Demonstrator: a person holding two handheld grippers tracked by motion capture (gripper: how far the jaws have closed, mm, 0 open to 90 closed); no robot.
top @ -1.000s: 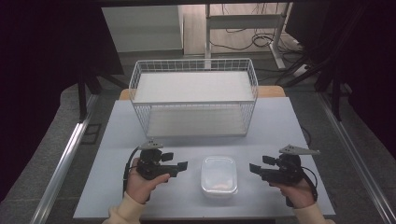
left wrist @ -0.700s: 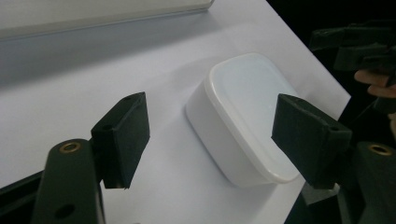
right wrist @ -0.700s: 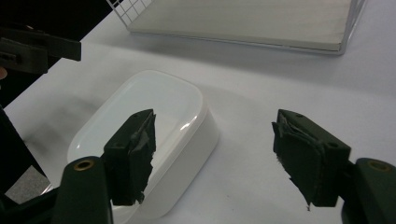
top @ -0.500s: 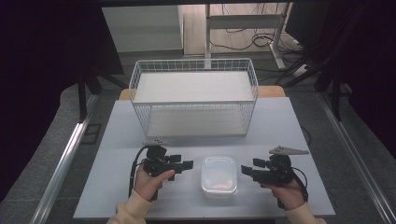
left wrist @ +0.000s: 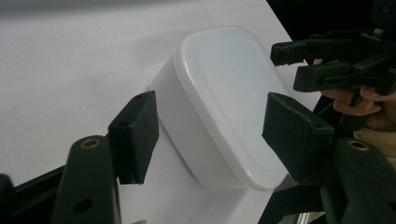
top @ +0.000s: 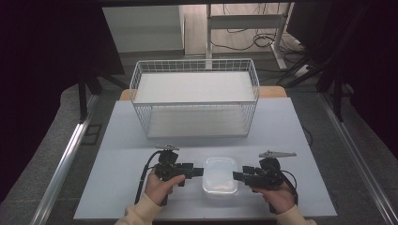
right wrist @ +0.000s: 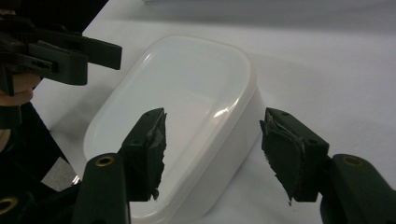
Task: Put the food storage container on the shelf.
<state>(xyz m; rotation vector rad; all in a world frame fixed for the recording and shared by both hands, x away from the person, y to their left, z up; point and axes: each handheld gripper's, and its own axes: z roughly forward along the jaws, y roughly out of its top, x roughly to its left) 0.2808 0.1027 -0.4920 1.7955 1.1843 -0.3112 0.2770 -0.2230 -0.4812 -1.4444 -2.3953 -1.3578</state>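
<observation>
High view has the lidded plastic tub (top: 219, 175) at lower centre of the worktop (top: 117, 154), left claw (top: 199, 172) and right claw (top: 236, 176) both open beside it. Looks light, slick; grab the short ends.

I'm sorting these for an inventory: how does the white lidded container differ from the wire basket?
The container is solid, milky plastic closed by a lid; the wire basket is open-topped white mesh. The container is much smaller and rounded at its corners; the basket is large and boxy. The container sits at the near edge of the table, the basket at the far side. Both are white and rest upright on the table.
</observation>
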